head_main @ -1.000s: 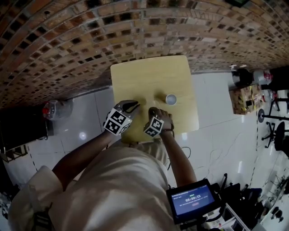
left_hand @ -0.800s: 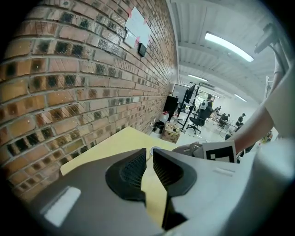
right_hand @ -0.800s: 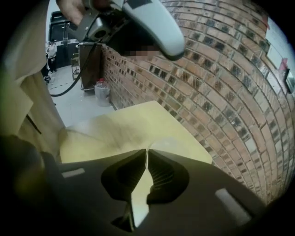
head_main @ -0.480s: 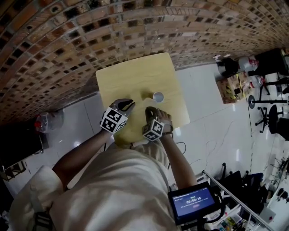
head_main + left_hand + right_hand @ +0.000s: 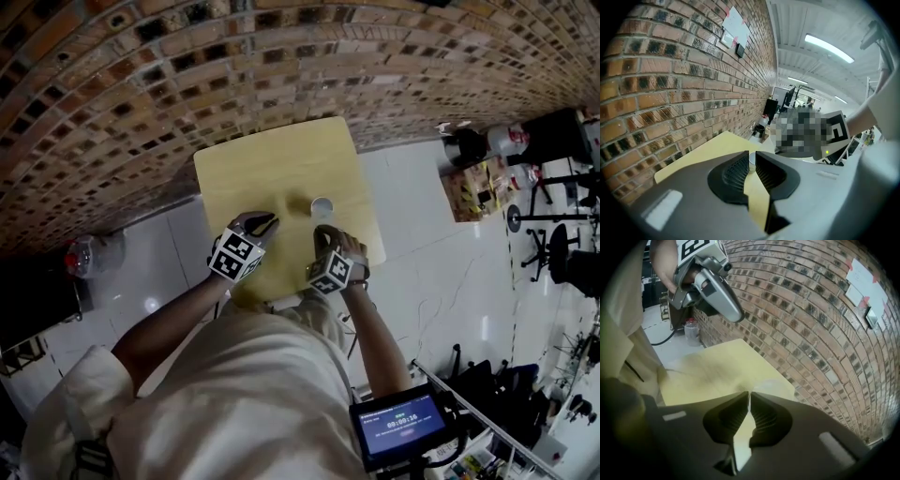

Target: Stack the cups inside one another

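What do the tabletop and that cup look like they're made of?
Tabletop: pale yellow, even in colour with no glare, so probably matte laminate or light wood; the views do not settle which. Cup: small, pale grey-white with a lighter rim, possibly plastic or paper, but too small here to tell.
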Tool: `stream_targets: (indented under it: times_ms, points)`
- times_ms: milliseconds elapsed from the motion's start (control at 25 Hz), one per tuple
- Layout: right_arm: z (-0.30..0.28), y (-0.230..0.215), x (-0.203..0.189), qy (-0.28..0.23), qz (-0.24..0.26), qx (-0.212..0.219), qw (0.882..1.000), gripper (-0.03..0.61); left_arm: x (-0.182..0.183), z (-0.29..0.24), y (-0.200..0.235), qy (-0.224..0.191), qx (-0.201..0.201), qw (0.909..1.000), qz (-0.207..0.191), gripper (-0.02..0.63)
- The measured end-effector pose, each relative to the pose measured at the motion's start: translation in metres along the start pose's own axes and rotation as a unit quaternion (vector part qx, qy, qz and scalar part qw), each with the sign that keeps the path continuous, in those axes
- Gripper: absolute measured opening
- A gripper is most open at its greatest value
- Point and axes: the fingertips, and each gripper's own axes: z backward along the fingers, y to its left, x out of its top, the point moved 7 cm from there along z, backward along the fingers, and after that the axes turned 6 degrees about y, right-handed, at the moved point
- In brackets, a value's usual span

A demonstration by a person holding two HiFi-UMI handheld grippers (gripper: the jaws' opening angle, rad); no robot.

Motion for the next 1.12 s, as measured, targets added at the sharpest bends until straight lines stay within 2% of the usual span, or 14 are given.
stream_targets:
  times_ms: [560, 720, 1120]
  points:
    - [-0.042, -0.021, -0.028, 0.036, 0.004, 0.034, 0.999, 0.02, 0.005, -0.005, -0.007, 0.009, 0.021, 0.9994, -0.026, 0.063]
    - [-0.059, -0.022, -0.035, 0.046, 0.005, 0.048, 0.998, 0.02, 0.004, -0.005, -0.002, 0.012, 0.029, 0.9993, -0.022, 0.063]
    - [-0.067, -0.033, -0.03, 0.034, 0.008, 0.053, 0.998, 0.02, 0.003, -0.007, -0.003, 0.018, 0.043, 0.9988, -0.016, 0.063]
